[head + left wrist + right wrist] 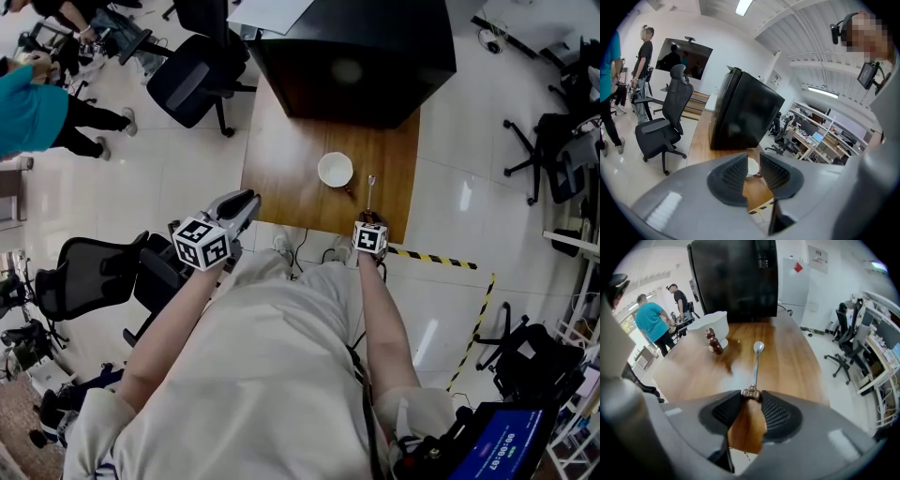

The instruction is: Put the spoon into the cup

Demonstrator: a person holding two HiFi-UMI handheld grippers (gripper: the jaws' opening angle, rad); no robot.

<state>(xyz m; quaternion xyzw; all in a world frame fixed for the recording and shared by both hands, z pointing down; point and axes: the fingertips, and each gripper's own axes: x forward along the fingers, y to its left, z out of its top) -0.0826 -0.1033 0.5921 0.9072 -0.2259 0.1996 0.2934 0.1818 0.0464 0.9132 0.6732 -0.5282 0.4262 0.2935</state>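
A metal spoon [370, 190] with a brown knob on its handle lies on the wooden table [281, 159], bowl pointing away from me, just right of the white cup [335, 170]. My right gripper [368, 217] points steeply down at the table's front edge. In the right gripper view its jaws [751, 397] are shut on the spoon's [756, 362] brown handle end, and the cup [712, 323] stands upright at the far left. My left gripper [251, 199] hovers at the table's front left corner, open [752, 171] with nothing between its pads.
A small brown beaded object [713, 341] rests against the cup's base. A large black box [352, 56] fills the table's far end. Office chairs [192, 80] [94, 272] stand left of the table, a person in teal [28, 108] further left. Striped tape [441, 258] marks the floor.
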